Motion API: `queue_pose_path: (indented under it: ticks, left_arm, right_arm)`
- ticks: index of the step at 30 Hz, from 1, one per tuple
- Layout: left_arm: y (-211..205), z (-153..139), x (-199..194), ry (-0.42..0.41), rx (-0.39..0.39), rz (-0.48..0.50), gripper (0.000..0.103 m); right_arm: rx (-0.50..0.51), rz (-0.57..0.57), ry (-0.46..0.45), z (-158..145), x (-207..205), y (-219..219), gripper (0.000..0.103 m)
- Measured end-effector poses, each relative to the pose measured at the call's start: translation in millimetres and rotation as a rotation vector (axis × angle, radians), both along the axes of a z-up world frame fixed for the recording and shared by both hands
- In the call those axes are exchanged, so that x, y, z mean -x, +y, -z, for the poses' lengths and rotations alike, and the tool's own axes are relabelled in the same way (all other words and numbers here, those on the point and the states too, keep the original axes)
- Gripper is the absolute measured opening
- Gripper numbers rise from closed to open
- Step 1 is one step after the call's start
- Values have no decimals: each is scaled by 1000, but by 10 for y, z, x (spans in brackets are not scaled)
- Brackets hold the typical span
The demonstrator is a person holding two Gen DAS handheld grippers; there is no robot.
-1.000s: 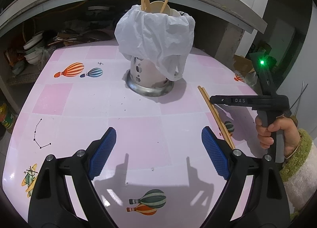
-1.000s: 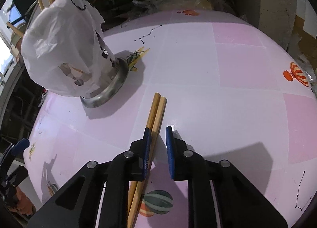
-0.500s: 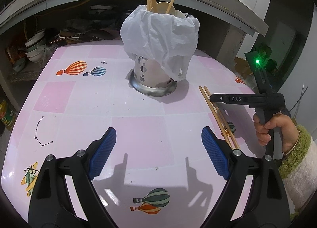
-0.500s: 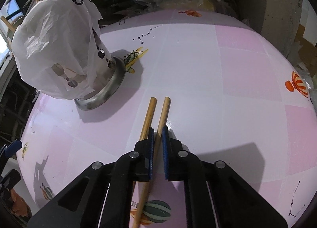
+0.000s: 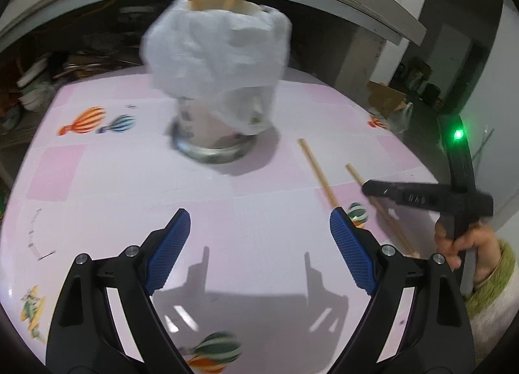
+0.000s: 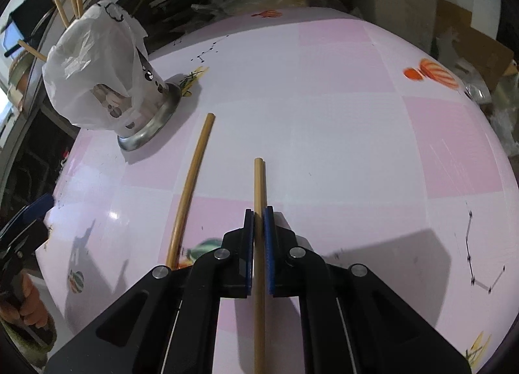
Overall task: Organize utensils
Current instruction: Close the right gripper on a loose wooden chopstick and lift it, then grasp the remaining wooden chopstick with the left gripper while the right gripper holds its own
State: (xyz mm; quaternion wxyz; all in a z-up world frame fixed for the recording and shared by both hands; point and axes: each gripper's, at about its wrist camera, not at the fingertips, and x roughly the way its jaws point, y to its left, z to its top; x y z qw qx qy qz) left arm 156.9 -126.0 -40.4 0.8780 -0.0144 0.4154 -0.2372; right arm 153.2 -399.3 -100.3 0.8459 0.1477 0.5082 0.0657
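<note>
1. Since a second earlier, the two chopsticks that lay side by side had come apart: the right gripper (image 6: 258, 228) had closed on one and carried it sideways, leaving the other where it lay on the pink table (image 6: 340, 120).
2. Its blue pads were pinching the held chopstick (image 6: 258, 185) partway along its length, the long axis running straight out ahead along the fingers, the far tip just clear of the table.
3. That tip pointed past, not at, the utensil holder (image 6: 147, 94), which stood ahead and to the left under a white plastic bag (image 6: 84, 78); by my judgement the stick needed swinging left and tipping upright to drop in.
4. Left on the table, the loose chopstick (image 6: 191, 185) lay between gripper and holder, its far end near the holder's metal base.
5. Spread wide and holding nothing, the left gripper (image 5: 259, 244) faced the holder (image 5: 214, 133); the right was nearer both sticks.
6. Both sticks looked like plain, pale bamboo, slim and round.
</note>
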Motion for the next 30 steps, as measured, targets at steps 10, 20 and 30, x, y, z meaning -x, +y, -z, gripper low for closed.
queue_pose_path:
  ticks: [10,20,30]
  left_arm:
    - [-932,118,-388,41,-1,157,52]
    - [-1423,340,-734,45,-145,161,32]
    - [-1614,444,-966,64,-253,129,23]
  right_arm:
    - [-22,8,-25,4,77,-69,6]
    - [-49,6,-45,34,86,-93,7]
    - [-66,2,-53,51,88,-102,7]
